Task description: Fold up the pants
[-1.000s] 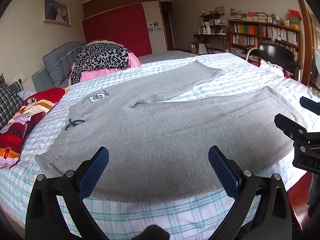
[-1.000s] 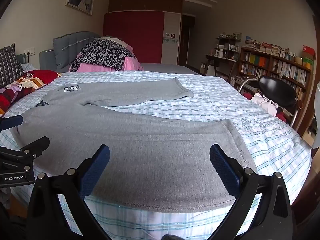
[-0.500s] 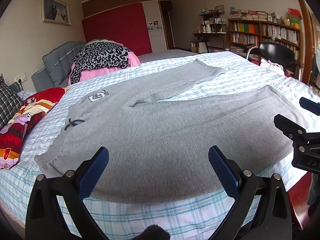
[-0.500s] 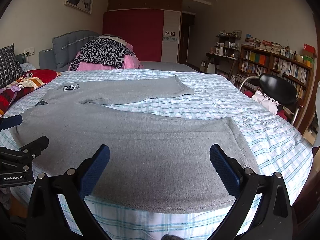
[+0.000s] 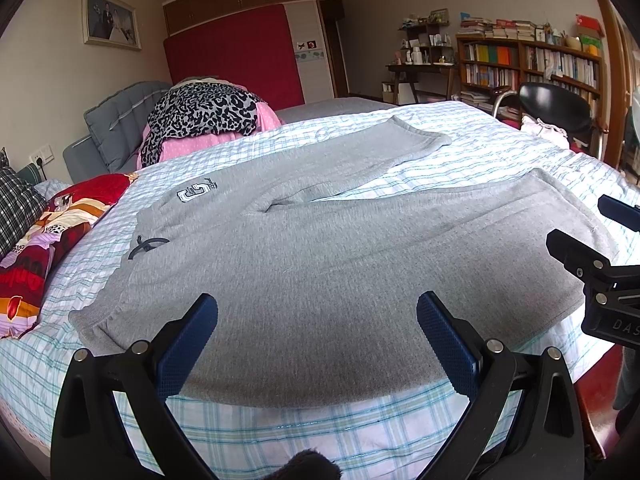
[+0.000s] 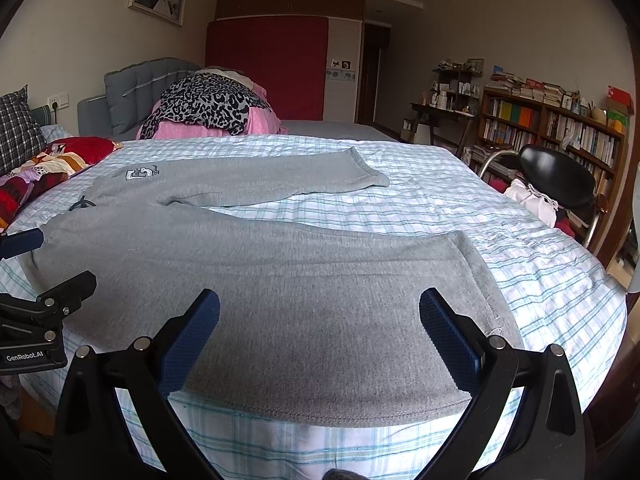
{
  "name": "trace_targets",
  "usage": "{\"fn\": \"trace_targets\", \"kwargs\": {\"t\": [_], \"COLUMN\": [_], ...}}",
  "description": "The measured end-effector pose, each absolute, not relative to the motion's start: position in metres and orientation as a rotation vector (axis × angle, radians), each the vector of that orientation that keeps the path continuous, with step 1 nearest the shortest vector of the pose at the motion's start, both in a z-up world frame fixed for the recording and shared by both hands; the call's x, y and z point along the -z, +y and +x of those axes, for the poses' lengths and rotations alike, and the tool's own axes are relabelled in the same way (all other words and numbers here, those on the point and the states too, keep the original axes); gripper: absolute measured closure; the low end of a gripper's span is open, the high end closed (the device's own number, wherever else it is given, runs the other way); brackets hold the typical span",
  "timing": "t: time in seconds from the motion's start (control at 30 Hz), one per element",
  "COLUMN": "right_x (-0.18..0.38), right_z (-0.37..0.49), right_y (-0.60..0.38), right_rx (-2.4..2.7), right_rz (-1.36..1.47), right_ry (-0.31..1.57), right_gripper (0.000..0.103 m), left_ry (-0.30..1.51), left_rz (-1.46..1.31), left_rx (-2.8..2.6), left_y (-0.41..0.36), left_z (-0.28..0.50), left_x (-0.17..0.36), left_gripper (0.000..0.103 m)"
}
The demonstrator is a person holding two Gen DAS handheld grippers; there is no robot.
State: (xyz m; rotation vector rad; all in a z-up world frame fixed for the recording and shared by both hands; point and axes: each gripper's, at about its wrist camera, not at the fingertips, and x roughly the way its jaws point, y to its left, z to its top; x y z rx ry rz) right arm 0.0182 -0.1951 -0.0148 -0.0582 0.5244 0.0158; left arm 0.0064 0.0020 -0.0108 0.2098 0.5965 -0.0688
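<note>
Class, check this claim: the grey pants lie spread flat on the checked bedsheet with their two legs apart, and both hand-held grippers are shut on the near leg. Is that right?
Not quite. The left hand-held gripper and right hand-held gripper are both open, holding nothing, as each wrist view shows. The grey pants do lie flat on the checked bedsheet, legs apart.

Home bedroom, checked-sheet bed [image 5: 500,152], padded headboard [image 6: 148,80], framed portrait [image 5: 110,20], crowded bookshelf [image 6: 560,128], red wardrobe [image 6: 266,66]

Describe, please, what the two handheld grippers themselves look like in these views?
Both match: the left gripper and right gripper have black plastic arms with silver rivets, forking into two fingers with dark blue, finely textured pads. Seen from the right wrist, the left gripper's body bears white "GenRobot.AI" lettering. No cables or sleeves show.
</note>
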Motion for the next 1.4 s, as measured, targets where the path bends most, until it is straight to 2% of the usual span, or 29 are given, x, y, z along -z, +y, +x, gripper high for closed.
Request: {"fn": "trace_targets", "kwargs": {"t": [1.4], "right_x": [0.02], "right_z": [0.022], "right_y": [-0.195], "right_rx": [-0.012], "right_rz": [-0.046], "right_ry": [0.55], "right_gripper": [0.002], "left_ry": [0.639], "left_rz": [0.139], "left_rx": [0.072], "left_y": [0.017], "left_z": [0.014], "left_x": [0.014], "left_gripper": [0.005]}}
